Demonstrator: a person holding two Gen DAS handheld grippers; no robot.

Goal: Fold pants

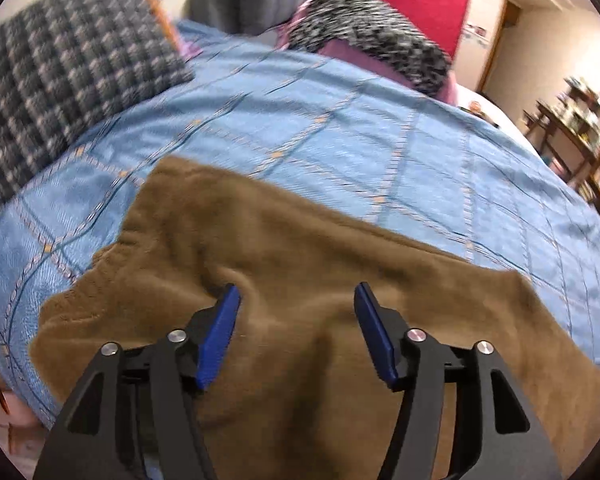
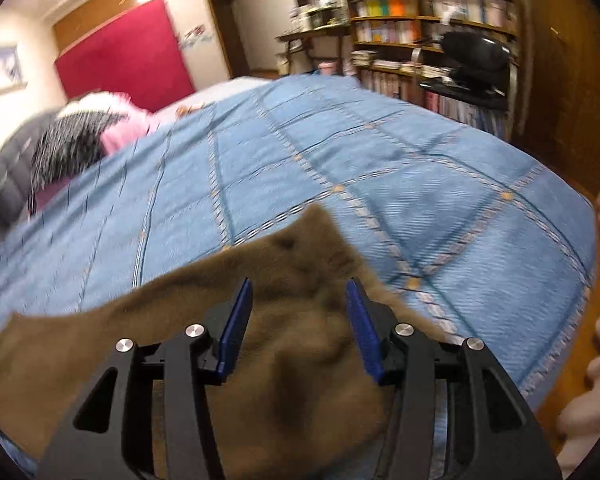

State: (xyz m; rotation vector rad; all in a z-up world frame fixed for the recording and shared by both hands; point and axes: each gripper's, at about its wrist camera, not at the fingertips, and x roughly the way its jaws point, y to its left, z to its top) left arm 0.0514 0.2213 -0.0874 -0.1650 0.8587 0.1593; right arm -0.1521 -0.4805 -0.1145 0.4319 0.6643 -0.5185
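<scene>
A: Where are the soft brown fuzzy pants seen?

B: They are spread flat on the bed with the blue checked quilt, close to the near edge. One pointed brown corner is seen sticking up on the quilt in the right view.

A: How are the fingers held?

B: The left gripper is held above the pants with its blue fingers wide apart, and nothing is gripped. The right gripper is held the same way, fingers apart over the brown cloth.

A: What else is seen?

B: A dark checked pillow is laid at the far left, and a full wooden bookshelf is seen behind the bed
</scene>
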